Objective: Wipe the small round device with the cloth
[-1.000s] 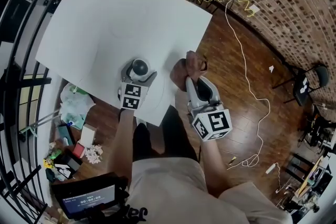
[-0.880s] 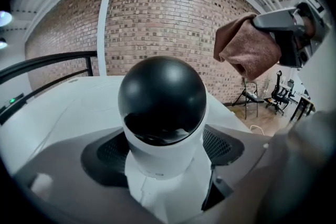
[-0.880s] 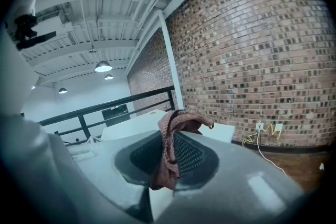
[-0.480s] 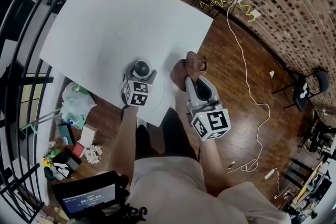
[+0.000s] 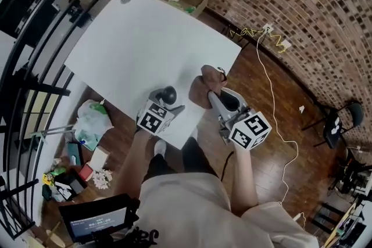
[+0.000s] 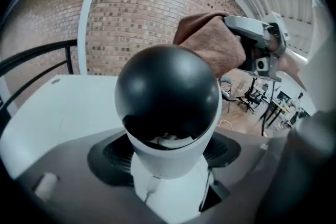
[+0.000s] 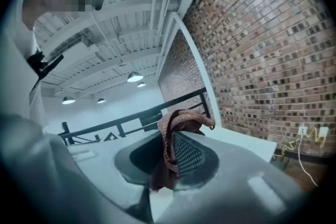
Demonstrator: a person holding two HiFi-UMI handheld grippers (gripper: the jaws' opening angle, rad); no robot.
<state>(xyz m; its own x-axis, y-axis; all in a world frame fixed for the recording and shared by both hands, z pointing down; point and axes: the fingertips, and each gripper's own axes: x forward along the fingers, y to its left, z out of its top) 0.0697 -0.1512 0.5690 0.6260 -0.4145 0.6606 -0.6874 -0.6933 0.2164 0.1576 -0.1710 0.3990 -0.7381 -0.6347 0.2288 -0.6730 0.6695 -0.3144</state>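
The small round device [image 6: 168, 107] is gripped by the left gripper [image 5: 167, 106] — its jaws have just been closing on it — by the near edge of the white table [image 5: 145, 38]. The brown cloth [image 7: 170, 157] is pinched in the right gripper [image 5: 212, 93] — held just beside the device.

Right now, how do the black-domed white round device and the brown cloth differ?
The black-domed round device is rigid and glossy; the brown cloth is soft and crumpled. The jaws of the left gripper have just closed on the device; the right gripper pinches the cloth. Both are held, side by side, apart.
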